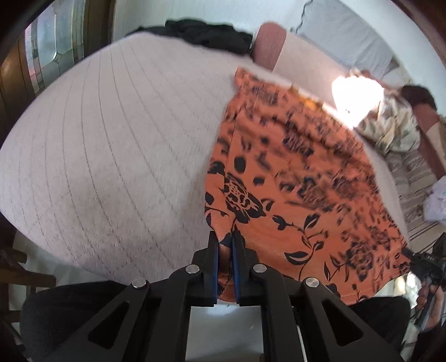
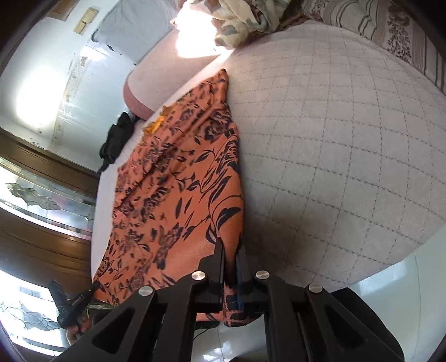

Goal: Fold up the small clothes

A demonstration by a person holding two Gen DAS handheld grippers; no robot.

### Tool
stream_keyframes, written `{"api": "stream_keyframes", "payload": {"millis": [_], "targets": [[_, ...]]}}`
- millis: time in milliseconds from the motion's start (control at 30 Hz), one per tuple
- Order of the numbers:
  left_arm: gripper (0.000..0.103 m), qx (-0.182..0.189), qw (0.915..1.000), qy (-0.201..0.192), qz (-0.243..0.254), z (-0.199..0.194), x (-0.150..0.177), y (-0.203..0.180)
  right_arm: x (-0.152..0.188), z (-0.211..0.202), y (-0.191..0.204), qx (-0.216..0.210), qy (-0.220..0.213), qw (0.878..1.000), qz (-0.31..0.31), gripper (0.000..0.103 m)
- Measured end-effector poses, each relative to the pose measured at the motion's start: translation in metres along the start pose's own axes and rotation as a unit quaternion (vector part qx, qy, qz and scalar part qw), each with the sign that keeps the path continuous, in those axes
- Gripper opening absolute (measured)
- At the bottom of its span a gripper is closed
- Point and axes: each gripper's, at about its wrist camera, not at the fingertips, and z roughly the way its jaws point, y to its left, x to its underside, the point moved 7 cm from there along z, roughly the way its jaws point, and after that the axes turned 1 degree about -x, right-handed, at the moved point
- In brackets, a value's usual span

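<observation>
Left gripper [image 1: 225, 239] and right gripper [image 2: 230, 252] each pinch a near corner of the orange floral garment [image 1: 292, 167], which lies spread across the quilted bed [image 1: 111, 139]. Judged early: no fold visible yet. Black clothing [image 1: 200, 34] waits far.

Quilted pale bed [image 2: 348, 139], white wall [image 2: 47, 69], dark wooden doors with patterned glass [image 2: 41, 195], glossy white floor [image 2: 390, 273].

Quilted bedspread [image 2: 334, 139]; black garment [image 1: 206, 33] at far edge; cream floral bundle [image 2: 242, 19]; striped pillow [image 2: 401, 30].
</observation>
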Motion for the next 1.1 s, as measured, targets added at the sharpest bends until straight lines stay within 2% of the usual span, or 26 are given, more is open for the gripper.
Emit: {"api": "stream_keyframes", "payload": {"millis": [67, 100, 133, 167, 200, 267, 333, 367, 400, 433, 467, 500, 667, 733, 833, 1000, 1100], "targets": [[0.011, -0.02, 0.9992, 0.033, -0.003, 0.02, 0.014, 0.002, 0.008, 0.017, -0.011, 0.016, 0.027, 0.999, 0.018, 0.012], [0.016, -0.027, 0.9991, 0.034, -0.003, 0.023, 0.018, 0.003, 0.011, 0.023, -0.016, 0.033, 0.037, 0.999, 0.023, 0.028], [0.019, -0.03, 0.9991, 0.029, -0.002, 0.023, 0.018, 0.004, 0.013, 0.025, -0.019, 0.044, 0.039, 0.998, 0.023, 0.038], [0.027, -0.032, 0.9992, 0.023, -0.003, 0.021, 0.018, 0.005, 0.015, 0.025, -0.018, 0.05, 0.034, 0.998, 0.018, 0.068], [0.042, -0.028, 0.9994, 0.02, -0.007, 0.02, 0.016, 0.005, 0.015, 0.024, -0.015, 0.05, 0.026, 0.998, 0.012, 0.082], [0.065, -0.023, 0.9994, 0.009, -0.023, 0.017, 0.014, 0.008, 0.013, 0.023, -0.011, 0.055, 0.018, 0.998, -0.002, 0.082], [0.065, -0.027, 0.9991, 0.009, -0.031, 0.021, 0.012, 0.009, 0.012, 0.031, -0.013, 0.063, 0.029, 0.998, -0.009, 0.082], [0.061, -0.029, 0.9991, 0.02, -0.025, 0.025, 0.015, 0.008, 0.014, 0.038, -0.016, 0.072, 0.041, 0.997, -0.006, 0.08], [0.032, -0.042, 0.9988, 0.023, -0.012, 0.027, 0.016, 0.007, 0.014, 0.042, -0.017, 0.08, 0.043, 0.996, -0.01, 0.076], [0.014, -0.055, 0.9983, 0.019, 0.007, 0.028, 0.016, 0.004, 0.013, 0.041, -0.014, 0.087, 0.041, 0.995, -0.019, 0.066], [0.006, -0.036, 0.9989, 0.021, 0.02, 0.027, 0.016, -0.002, 0.013, 0.04, -0.01, 0.071, 0.048, 0.996, -0.019, 0.015], [0.006, -0.029, 0.9993, 0.019, 0.014, 0.024, 0.014, -0.001, 0.013, 0.039, -0.01, 0.047, 0.054, 0.997, 0.001, 0.005], [0.006, 0.008, 0.9994, -0.032, -0.003, -0.01, -0.006, -0.005, -0.002, 0.008, 0.007, -0.006, 0.016, 1.0, 0.013, 0.005], [0.006, 0.002, 0.9998, -0.019, -0.006, 0.001, -0.006, -0.003, -0.003, 0.008, 0.007, -0.009, 0.014, 1.0, 0.013, 0.005], [0.006, -0.019, 0.9991, 0.034, -0.016, 0.029, 0.007, 0.005, 0.007, 0.032, -0.01, 0.002, 0.05, 0.998, 0.036, 0.005], [0.007, -0.013, 0.999, 0.04, -0.013, 0.029, 0.001, 0.001, 0.006, 0.038, -0.009, -0.025, 0.063, 0.996, 0.051, 0.005], [0.007, 0.005, 0.9998, 0.019, -0.004, 0.015, -0.026, -0.008, -0.007, 0.033, -0.001, -0.061, 0.059, 0.995, 0.056, 0.005]]}}
